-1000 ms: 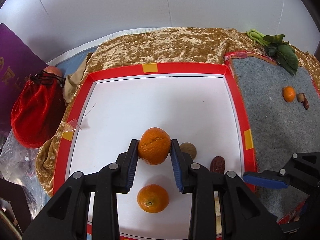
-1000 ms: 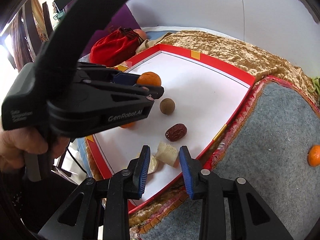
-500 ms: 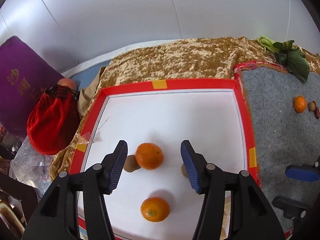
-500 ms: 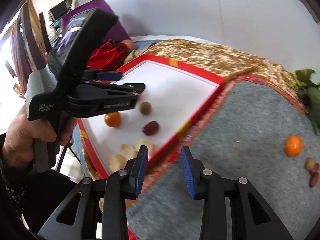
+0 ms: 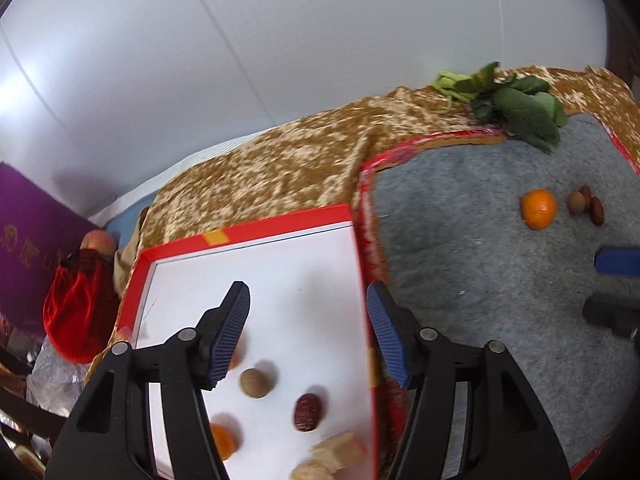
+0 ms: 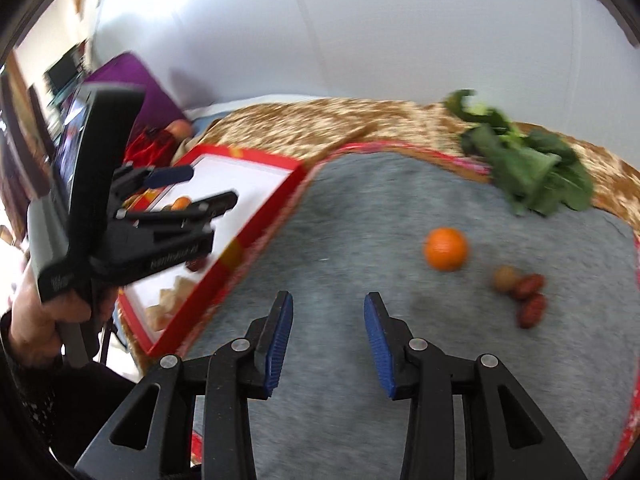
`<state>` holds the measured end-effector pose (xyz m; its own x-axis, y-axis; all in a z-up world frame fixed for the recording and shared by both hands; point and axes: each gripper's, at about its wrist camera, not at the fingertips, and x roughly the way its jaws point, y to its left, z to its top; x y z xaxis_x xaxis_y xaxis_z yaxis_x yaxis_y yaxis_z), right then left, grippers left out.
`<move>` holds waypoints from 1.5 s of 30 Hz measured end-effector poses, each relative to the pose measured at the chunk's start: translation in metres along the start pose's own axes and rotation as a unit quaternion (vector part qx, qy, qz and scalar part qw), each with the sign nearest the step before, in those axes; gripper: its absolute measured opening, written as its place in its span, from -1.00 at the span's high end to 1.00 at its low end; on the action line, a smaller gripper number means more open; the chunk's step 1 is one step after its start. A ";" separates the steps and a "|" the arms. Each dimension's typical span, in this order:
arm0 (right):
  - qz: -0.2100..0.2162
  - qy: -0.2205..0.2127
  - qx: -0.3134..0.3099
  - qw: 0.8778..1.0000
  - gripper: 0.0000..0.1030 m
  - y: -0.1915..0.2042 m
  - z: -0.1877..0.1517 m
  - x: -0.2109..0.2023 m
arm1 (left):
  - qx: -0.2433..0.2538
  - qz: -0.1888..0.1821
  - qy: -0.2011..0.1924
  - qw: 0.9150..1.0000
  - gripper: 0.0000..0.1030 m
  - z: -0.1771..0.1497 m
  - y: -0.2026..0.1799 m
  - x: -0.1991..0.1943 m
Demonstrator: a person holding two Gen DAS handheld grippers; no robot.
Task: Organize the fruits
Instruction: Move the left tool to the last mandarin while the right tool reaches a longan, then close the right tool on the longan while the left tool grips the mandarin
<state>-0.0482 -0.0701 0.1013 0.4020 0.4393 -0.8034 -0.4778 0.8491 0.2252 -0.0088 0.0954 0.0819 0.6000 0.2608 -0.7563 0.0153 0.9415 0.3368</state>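
My left gripper [image 5: 308, 300] hangs over the white tray with the red rim [image 5: 280, 220]; its jaws are opening and nothing is between them. Below it on the tray lie a brown round fruit [image 5: 254, 383], a red date [image 5: 308, 412], an orange [image 5: 222, 442] half hidden by the left finger, and beige pieces [image 5: 336, 452]. My right gripper [image 6: 329, 304] hovers over the grey mat [image 6: 360, 220], its jaws opening and empty. Ahead of it on the mat sit an orange [image 6: 446, 249], a small brown fruit [image 6: 505, 278] and two red dates [image 6: 530, 286].
Leafy greens [image 6: 532, 172] lie at the mat's far edge on a gold cloth [image 5: 280, 160]. A red pouch [image 5: 76, 308] and a purple cushion [image 5: 28, 240] sit left of the tray. A hand [image 6: 36, 320] holds the left gripper [image 6: 210, 186] over the tray [image 6: 256, 160].
The left gripper let go of the orange, opened wide and swung right along the tray. The right gripper left the beige piece at the tray's edge and moved over the grey mat.
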 end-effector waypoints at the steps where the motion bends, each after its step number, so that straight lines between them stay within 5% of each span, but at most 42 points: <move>1: -0.005 -0.003 0.007 1.000 0.26 -0.007 0.000 -0.003 | 0.006 -0.002 -0.003 1.000 -0.16 0.002 -0.006 0.000; 13: -0.064 -0.004 0.143 0.988 0.21 -0.103 -0.006 -0.031 | 0.058 -0.030 -0.012 0.998 -0.22 0.014 -0.068 0.000; 24: -0.042 0.017 0.268 0.962 0.21 -0.145 -0.012 -0.022 | 0.106 -0.038 -0.013 0.994 -0.22 0.008 -0.088 -0.003; 38: -0.031 0.020 0.167 0.985 0.22 -0.114 0.034 0.022 | 0.088 -0.045 0.003 0.995 -0.22 0.006 -0.070 0.004; 45: -0.075 0.055 0.143 0.985 0.26 -0.115 0.041 0.052 | 0.084 -0.047 0.000 0.995 -0.22 0.003 -0.061 0.001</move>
<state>0.0595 -0.1324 0.0561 0.3559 0.2822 -0.8909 -0.1744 0.9566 0.2334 -0.0066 0.0380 0.0624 0.5892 0.1727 -0.7893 0.2052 0.9129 0.3530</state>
